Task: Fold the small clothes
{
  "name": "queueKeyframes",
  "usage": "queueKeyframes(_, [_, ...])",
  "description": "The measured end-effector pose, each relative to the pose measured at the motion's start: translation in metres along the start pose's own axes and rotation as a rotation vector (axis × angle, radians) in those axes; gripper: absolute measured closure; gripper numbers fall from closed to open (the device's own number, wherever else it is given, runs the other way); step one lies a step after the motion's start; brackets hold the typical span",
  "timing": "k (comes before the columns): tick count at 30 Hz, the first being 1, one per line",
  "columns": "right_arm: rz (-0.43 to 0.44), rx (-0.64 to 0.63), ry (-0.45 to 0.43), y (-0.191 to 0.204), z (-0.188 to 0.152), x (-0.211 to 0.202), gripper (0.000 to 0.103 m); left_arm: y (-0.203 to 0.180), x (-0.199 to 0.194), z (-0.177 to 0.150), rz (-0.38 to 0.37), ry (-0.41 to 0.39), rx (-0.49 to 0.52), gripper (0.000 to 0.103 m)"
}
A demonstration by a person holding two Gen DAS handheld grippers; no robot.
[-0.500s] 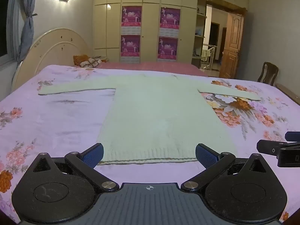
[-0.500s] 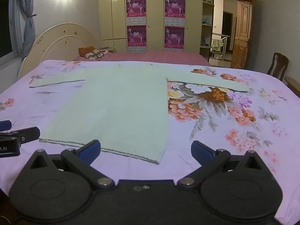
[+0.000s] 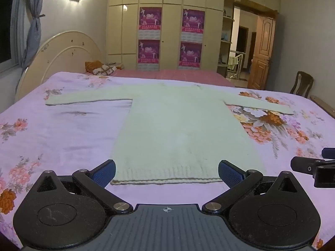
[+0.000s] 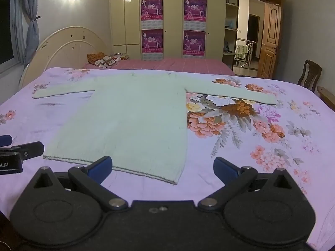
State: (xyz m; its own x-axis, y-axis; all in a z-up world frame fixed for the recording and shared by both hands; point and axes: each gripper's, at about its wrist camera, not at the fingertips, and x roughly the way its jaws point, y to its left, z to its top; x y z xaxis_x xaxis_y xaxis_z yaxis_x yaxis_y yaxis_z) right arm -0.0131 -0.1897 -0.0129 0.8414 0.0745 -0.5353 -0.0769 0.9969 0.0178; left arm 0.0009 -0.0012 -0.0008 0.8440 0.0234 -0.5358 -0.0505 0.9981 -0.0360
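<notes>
The pale green knitted sweater (image 3: 178, 129) lies flat at frame centre on the floral lilac bedsheet (image 3: 62, 133). The left gripper (image 3: 166, 172) and right gripper (image 4: 162, 168) hover empty, jaws wide. The knit looks thin, so a pinch might snag the sheet too.

Your left gripper (image 3: 166, 172), a black two-finger tool with blue ribbed pads (image 3: 104, 172), has its jaws spread wide with nothing between them, and tilts gently downward. Your right gripper (image 4: 162, 168), of the same black build with blue pads (image 4: 225, 167), is likewise spread wide, gripping nothing, at a matching downward tilt. Each tool's tip appears at the edge of the other's view, side by side.
</notes>
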Motion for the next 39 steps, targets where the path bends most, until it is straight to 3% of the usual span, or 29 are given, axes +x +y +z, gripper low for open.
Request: queueKeyframes(39, [-0.009, -0.015, -0.005, 0.013, 0.005, 0.001, 0.001, 0.011, 0.005, -0.004, 0.012, 0.007, -0.012, 0.0])
